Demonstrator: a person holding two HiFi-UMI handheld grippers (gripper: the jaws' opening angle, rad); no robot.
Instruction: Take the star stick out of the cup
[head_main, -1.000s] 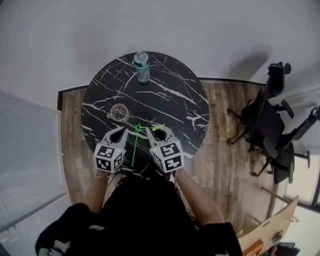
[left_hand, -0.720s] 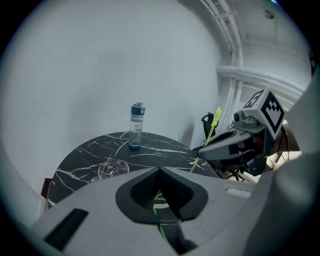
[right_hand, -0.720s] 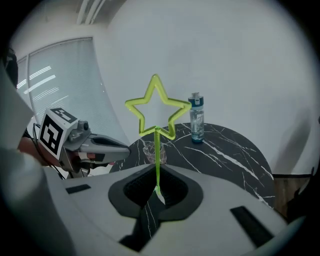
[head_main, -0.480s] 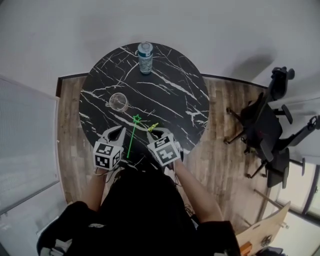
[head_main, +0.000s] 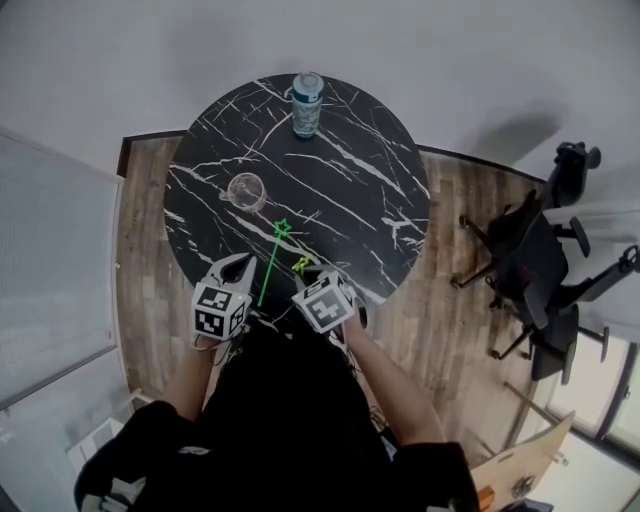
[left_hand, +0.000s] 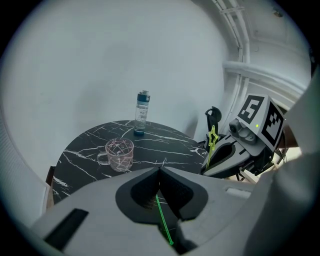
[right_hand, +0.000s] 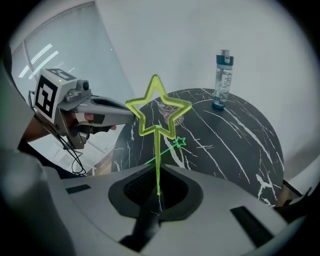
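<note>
Both sticks are clear of the cup (head_main: 245, 190), which stands empty on the table (head_main: 350, 200). Our left gripper (head_main: 240, 263) is clamped on the green star stick (head_main: 270, 268) and our right gripper (head_main: 306, 270) on the yellow star stick (right_hand: 158, 111), both near the table's front edge. The extraction looks done, so next we'd probably lay them down gently.

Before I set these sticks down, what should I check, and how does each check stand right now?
1. Left gripper shut on the green star stick: ok.
2. Right gripper shut on the yellow star stick: ok.
3. Cup upright, no stick in it: ok.
4. Bottle at the far edge, away from both grippers: ok.
5. Bare table ahead of the grippers: ok.
6. Gap between the two sticks: cannot tell.
</note>
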